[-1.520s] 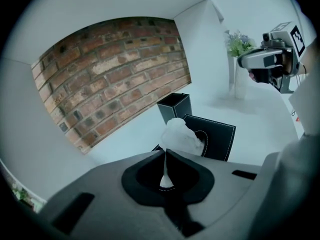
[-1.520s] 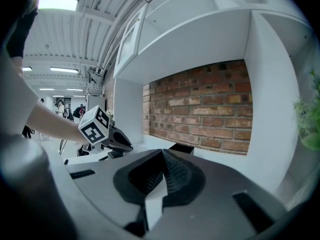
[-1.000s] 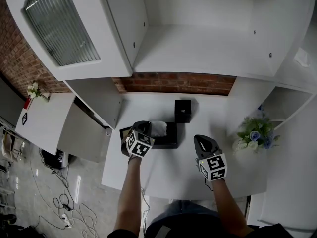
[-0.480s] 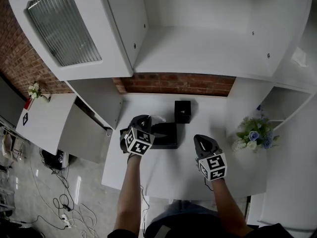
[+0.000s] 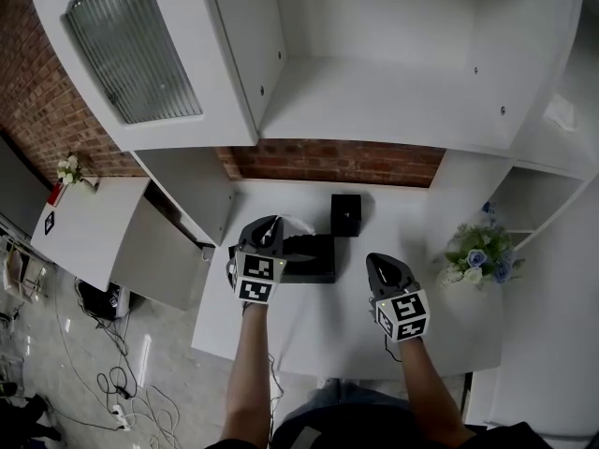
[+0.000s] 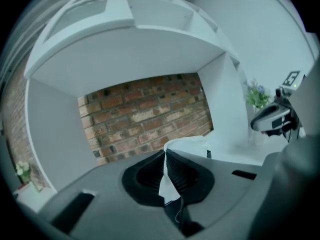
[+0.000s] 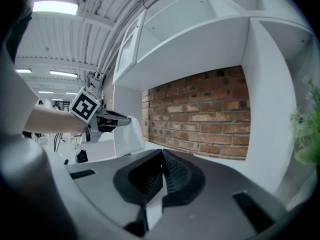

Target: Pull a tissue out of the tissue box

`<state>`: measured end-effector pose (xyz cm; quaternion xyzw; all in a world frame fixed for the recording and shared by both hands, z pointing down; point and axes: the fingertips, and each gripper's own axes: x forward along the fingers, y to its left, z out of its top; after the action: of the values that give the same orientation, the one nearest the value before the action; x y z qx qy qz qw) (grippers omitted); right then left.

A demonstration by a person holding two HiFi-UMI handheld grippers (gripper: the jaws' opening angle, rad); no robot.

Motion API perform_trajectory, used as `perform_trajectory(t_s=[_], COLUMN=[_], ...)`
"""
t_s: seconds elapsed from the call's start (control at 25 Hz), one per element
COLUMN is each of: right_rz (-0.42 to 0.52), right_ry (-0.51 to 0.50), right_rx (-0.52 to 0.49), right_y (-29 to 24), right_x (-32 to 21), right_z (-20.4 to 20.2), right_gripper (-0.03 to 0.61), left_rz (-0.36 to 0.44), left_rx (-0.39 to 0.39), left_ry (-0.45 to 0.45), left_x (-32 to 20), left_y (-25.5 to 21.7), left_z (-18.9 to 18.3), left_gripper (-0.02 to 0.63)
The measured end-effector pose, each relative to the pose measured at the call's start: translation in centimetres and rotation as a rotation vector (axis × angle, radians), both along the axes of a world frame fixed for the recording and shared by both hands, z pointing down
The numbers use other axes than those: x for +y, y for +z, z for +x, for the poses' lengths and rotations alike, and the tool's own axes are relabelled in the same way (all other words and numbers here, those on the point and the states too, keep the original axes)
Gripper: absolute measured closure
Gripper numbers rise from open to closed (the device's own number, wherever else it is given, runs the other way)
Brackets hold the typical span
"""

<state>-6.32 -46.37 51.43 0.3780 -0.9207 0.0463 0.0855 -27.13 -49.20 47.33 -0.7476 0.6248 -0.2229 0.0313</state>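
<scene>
- Black tissue box (image 5: 316, 258) sits on the white table (image 5: 328, 335), with our left gripper (image 5: 273, 223) over its left end; we cannot tell what remains inside.
- White tissue (image 6: 187, 144) is pinched between the left gripper's closed jaws, its loose end bunched just beyond the tips.
- Our right gripper (image 5: 379, 262) hovers just right of the tissue box, jaws pressed together on nothing.
- Behind the tissue box stands a smaller black box (image 5: 345, 213), near the brick wall (image 5: 337, 157).
- Flowers (image 5: 477, 255) stand well apart on the right, clear of both grippers.
</scene>
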Motion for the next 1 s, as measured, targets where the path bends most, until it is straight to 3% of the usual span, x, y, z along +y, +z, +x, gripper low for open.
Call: perform_trajectory(t_s=[0.12, 0.24, 0.56, 1.0], right_rz=[0.02, 0.043, 0.075, 0.084], right_ry=[0.017, 0.047, 0.117, 0.14], right_rx=[-0.039, -0.087, -0.216, -0.194], right_y=[-1.3, -2.9, -6.0, -5.7], right_x=[0.0, -0.1, 0.4, 2.4], right_z=[0.3, 0.7, 1.6, 2.2], right_gripper=[0.58, 0.58, 0.58, 0.58], left_rz=[0.098, 0.16, 0.209, 0.205], left_rx=[0.133, 0.194, 0.394, 0.394], left_ry=[-0.035, -0.071, -0.155, -0.142], left_x=[1.5, 2.8, 6.7, 9.5], left_y=[-2.7, -4.4, -4.8, -3.1], left_z=[0.0, 0.0, 0.9, 2.6], left_gripper=[0.603, 0.603, 0.603, 0.603])
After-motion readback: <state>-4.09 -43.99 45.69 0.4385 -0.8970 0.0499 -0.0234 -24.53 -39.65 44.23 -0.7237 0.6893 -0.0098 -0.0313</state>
